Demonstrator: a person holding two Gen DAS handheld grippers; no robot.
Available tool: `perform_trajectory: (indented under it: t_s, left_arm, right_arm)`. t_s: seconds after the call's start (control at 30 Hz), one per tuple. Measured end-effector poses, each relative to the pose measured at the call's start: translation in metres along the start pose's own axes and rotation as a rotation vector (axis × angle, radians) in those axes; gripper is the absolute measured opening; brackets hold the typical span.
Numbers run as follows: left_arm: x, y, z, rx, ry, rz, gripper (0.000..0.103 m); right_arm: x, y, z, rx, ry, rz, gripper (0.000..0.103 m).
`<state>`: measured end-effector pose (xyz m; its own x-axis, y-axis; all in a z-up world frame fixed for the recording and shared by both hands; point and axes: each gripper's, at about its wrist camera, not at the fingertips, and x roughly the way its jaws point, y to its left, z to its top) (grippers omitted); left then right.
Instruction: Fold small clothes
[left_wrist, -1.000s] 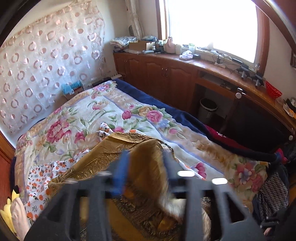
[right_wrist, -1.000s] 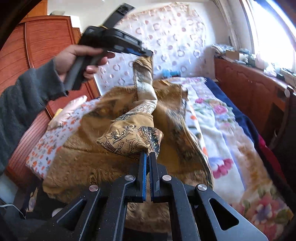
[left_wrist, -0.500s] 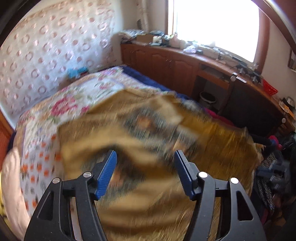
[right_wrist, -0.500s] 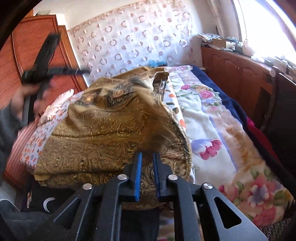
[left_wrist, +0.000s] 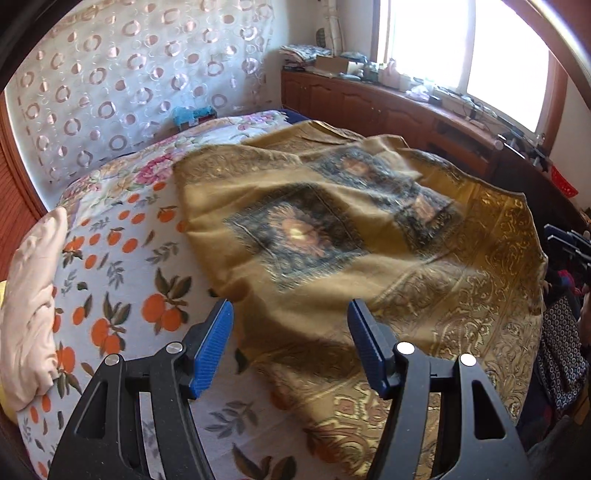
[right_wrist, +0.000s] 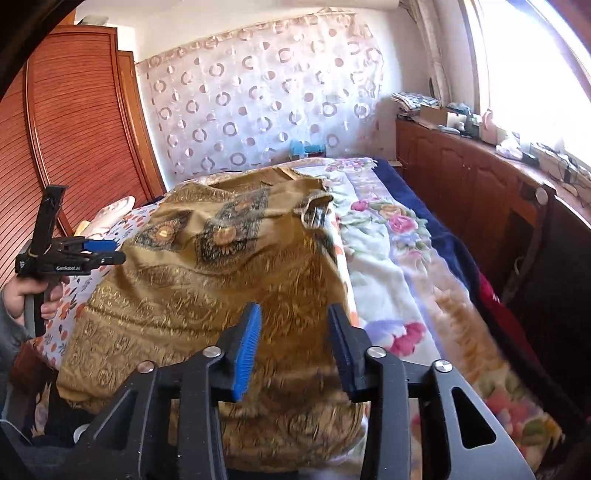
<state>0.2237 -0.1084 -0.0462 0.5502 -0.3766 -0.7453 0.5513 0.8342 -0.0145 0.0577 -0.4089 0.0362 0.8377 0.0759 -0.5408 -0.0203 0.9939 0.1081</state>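
Note:
A gold patterned cloth (left_wrist: 369, 251) with dark floral medallions lies spread and rumpled across the bed; it also shows in the right wrist view (right_wrist: 221, 288). My left gripper (left_wrist: 288, 343) is open and empty, just above the cloth's near edge. My right gripper (right_wrist: 293, 347) is open and empty over the cloth's near corner. The left gripper also shows in the right wrist view (right_wrist: 101, 251) at the far left, held in a hand, beside the cloth's left edge.
The bed has an orange-fruit print sheet (left_wrist: 122, 295) and a floral quilt (right_wrist: 399, 258). A pink pillow (left_wrist: 33, 314) lies at the left edge. Wooden cabinets (right_wrist: 480, 192) run along the right under the window. A patterned curtain (right_wrist: 258, 103) hangs behind the bed.
Both grippers held the cloth lifted a second ago. Both have let go and opened, and the cloth has dropped and spread over the bed.

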Motion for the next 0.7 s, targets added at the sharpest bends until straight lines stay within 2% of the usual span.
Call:
perform_trajectory:
  t_s: [0.2,0.37,0.7]
  left_arm:
    - [0.003,0.017,0.005,-0.046,-0.021,-0.015,0.065]
    - [0.015,0.034,0.024,-0.069,-0.023,-0.009,0.065]
    - [0.064,0.085,0.076,-0.131,0.006,0.011,0.065]
  right_arm:
    - [0.029,-0.005,0.023,-0.072,0.009,-0.009,0.049]
    - [0.061,-0.014,0.059,-0.115,0.033,0.039,0.049]
    - [0.182,-0.047,0.141,-0.154,0.227,0.086,0.049]
